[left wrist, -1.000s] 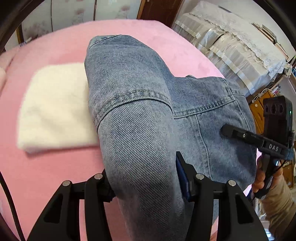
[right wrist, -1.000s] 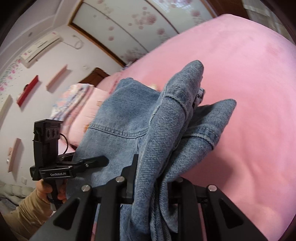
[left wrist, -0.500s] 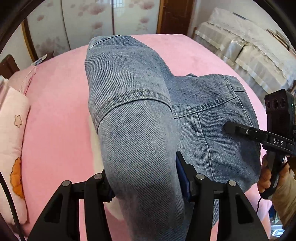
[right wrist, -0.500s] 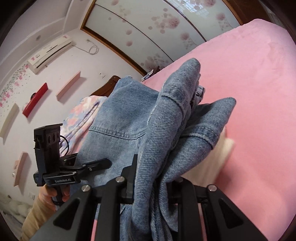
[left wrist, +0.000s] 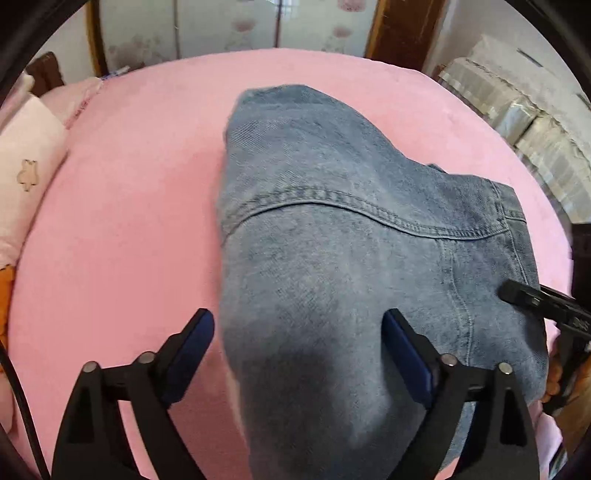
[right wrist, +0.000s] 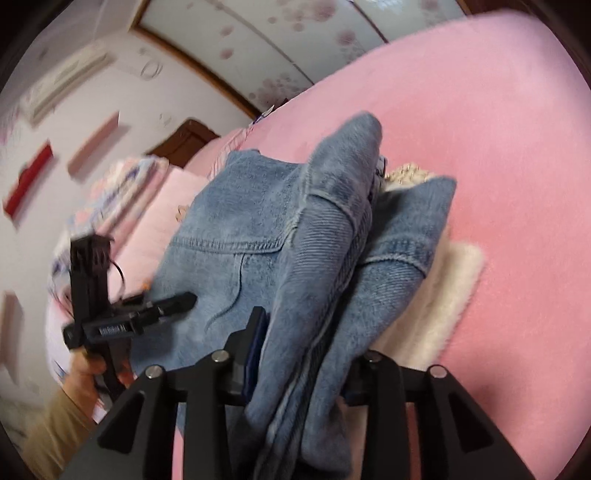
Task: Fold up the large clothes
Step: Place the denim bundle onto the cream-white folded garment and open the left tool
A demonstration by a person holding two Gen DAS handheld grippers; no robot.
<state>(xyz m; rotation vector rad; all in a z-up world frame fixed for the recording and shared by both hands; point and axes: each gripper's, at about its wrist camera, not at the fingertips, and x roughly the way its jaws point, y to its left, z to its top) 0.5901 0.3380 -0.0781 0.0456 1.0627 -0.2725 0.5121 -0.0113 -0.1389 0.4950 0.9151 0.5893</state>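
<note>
Nearest the left wrist camera, the left gripper [left wrist: 297, 354] has its jaws spread wide — the blue pads stand either side of a fold of the denim garment [left wrist: 351, 258] without pressing it. From the right wrist view, the right gripper [right wrist: 306, 343] is pinched onto a thick bunch of the same denim, which drapes over and past its fingers. The folded garment lies on the pink bed cover [left wrist: 122, 229], and under its right edge a folded cream fleece item [right wrist: 439, 295] shows, touching the denim. Further off sit a pink pillow [left wrist: 22, 177] at the bed's left side — and beyond it, floral-patterned wardrobe doors [left wrist: 229, 26].
</note>
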